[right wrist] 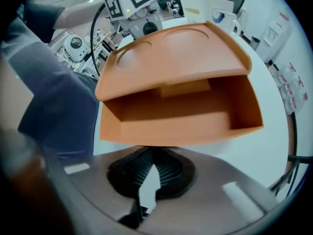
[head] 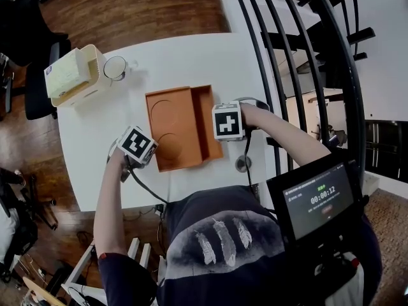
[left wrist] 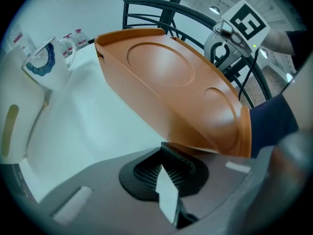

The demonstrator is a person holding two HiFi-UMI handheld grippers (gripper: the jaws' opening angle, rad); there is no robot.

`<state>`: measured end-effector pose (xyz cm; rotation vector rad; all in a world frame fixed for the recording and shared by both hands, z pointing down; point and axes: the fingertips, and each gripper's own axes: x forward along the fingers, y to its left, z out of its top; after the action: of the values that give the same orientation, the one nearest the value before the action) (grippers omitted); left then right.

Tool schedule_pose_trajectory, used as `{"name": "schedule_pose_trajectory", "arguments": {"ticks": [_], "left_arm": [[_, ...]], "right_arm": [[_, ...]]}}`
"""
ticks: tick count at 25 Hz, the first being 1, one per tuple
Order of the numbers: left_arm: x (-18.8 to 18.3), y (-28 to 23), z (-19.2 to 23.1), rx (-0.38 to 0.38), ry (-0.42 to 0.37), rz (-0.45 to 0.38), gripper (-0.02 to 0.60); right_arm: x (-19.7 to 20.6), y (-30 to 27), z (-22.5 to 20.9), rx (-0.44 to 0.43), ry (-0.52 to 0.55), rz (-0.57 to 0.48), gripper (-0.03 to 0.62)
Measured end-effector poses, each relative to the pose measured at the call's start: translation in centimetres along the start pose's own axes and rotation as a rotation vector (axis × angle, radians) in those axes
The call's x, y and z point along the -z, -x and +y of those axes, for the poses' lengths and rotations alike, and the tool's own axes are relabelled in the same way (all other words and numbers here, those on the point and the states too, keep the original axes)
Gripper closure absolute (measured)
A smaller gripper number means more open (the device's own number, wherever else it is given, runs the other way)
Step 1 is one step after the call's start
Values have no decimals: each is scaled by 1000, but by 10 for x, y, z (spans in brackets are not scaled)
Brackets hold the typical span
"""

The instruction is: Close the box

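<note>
The orange box (head: 180,127) lies on the white table (head: 191,59), its base (right wrist: 195,112) open toward my right gripper. The lid (left wrist: 176,89), with two round dents, stands tilted over the base, partly raised. My left gripper (head: 152,148) is at the box's left side. Its jaws (left wrist: 177,156) are shut, and their tip meets the lid's lower edge. My right gripper (head: 215,123) is at the box's right side. It (right wrist: 150,156) is shut too, its tip against the base's near wall.
A cream container (head: 72,75) and a glass mug (head: 116,67) stand at the table's far left corner. A black railing (head: 287,56) runs along the right. A round cable hole (head: 242,164) sits near the front edge, and a tablet with a timer (head: 319,199) hangs by the person's chest.
</note>
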<state>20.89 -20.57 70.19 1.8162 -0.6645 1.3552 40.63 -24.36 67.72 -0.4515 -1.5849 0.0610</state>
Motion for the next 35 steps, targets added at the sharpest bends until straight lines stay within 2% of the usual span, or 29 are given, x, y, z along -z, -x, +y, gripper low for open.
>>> {"name": "schedule_pose_trajectory", "arguments": {"ticks": [3,17,22,30,35], "left_arm": [[0,5,12,-62,-35,15,566],[-8,6,8,-55,-53,8,567],[-8,7,7,-50,-50,9,567],[-9,8,7,-53,-50,8,568],[-9,7,6,-49,-43,13,567]], "right_arm": [[4,1,-1,8,6,19,589],[-8,4,0,16,25,-19,589],[-15,6,0,17,1,-44,589],[-18,6,1,19,37,-41,589],[-28,6,1,30,29,-84,589]]}}
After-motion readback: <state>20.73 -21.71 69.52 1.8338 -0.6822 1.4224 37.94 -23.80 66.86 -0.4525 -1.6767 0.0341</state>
